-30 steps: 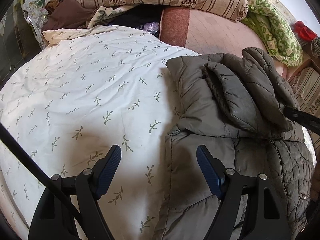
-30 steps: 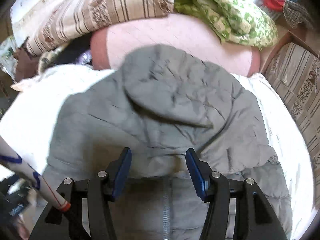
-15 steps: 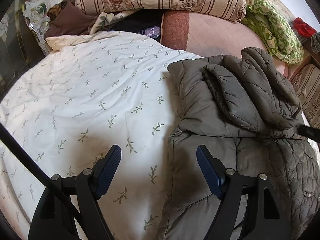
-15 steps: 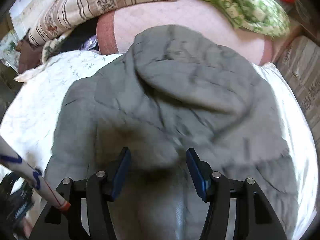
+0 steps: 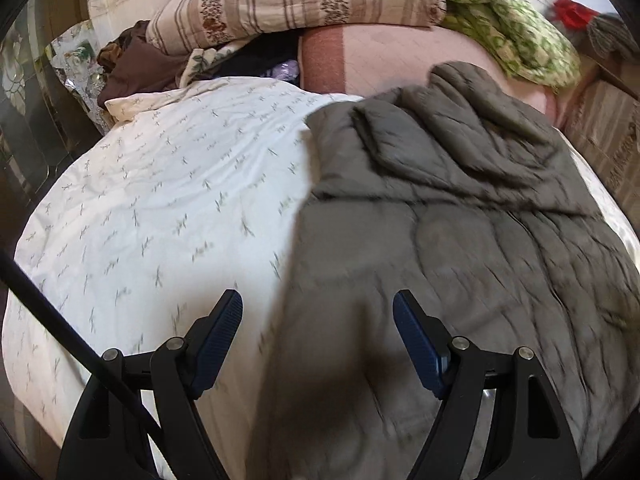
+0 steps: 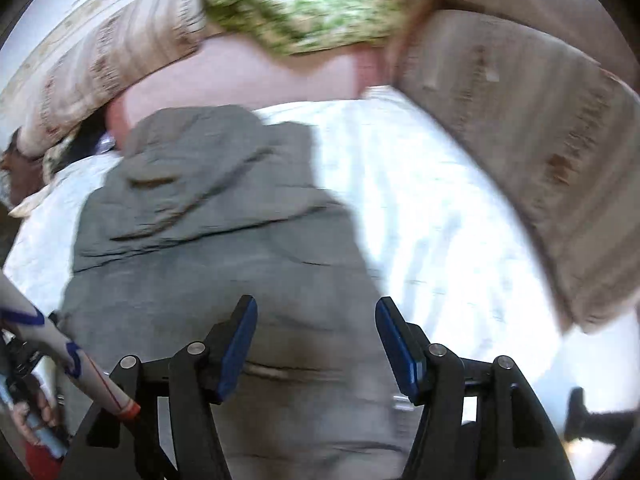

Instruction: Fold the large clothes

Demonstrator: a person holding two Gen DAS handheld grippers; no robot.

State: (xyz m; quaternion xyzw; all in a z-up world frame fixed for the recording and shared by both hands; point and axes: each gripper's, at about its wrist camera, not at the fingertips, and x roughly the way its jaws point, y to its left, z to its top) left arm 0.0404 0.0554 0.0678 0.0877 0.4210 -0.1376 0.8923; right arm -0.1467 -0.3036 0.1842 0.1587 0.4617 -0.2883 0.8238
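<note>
A grey quilted hooded jacket (image 5: 460, 232) lies on a white bedsheet with a small leaf print (image 5: 168, 200), its hood and a folded sleeve at the far end. My left gripper (image 5: 318, 320) is open and empty above the jacket's left edge. In the right wrist view the jacket (image 6: 224, 240) fills the lower left, and my right gripper (image 6: 314, 328) is open and empty above its right part. This view is blurred.
A striped floral quilt (image 5: 304, 0), a pink cushion (image 5: 400, 60) and a green patterned blanket (image 5: 512, 36) are piled at the far end. Dark clothes (image 5: 136, 64) lie at the far left. A striped sofa cushion (image 6: 520, 140) stands at the right.
Both grippers have pulled back towards the near end of the jacket. The right gripper has swung to the right, so the jacket now sits left in its view.
</note>
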